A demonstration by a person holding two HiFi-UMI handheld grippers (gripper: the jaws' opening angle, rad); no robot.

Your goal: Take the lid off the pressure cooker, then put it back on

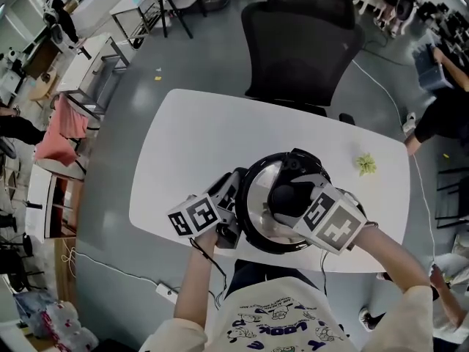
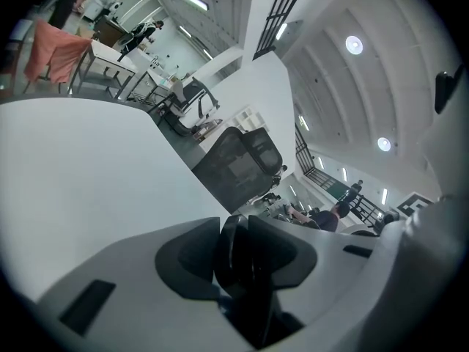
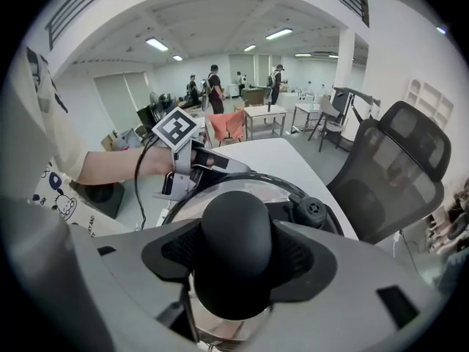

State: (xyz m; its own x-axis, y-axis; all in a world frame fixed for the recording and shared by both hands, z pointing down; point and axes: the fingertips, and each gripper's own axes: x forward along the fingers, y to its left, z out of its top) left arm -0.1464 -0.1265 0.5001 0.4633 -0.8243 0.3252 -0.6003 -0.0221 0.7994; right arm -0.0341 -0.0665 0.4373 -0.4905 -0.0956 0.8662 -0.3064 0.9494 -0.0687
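Lid (image 1: pixel 258 200), where is it?
— On the cooker (image 1: pixel 247 228), lower centre of the head view, on the white table (image 1: pixel 183 145).
Right gripper (image 3: pixel 236 259)?
— Jaws closed around the lid's black knob (image 3: pixel 236 218), pads pressing its sides.
And the left gripper (image 1: pixel 227 210)?
— At the cooker's left side in the head view, clamped on its black handle (image 2: pixel 236 259).
Anything else on the table?
— A small green thing (image 1: pixel 366 163) near the right edge

Right tool (image 3: pixel 236 266) clamps the lid knob (image 3: pixel 236 222); left tool (image 3: pixel 205 169) at the handle (image 3: pixel 214 160).
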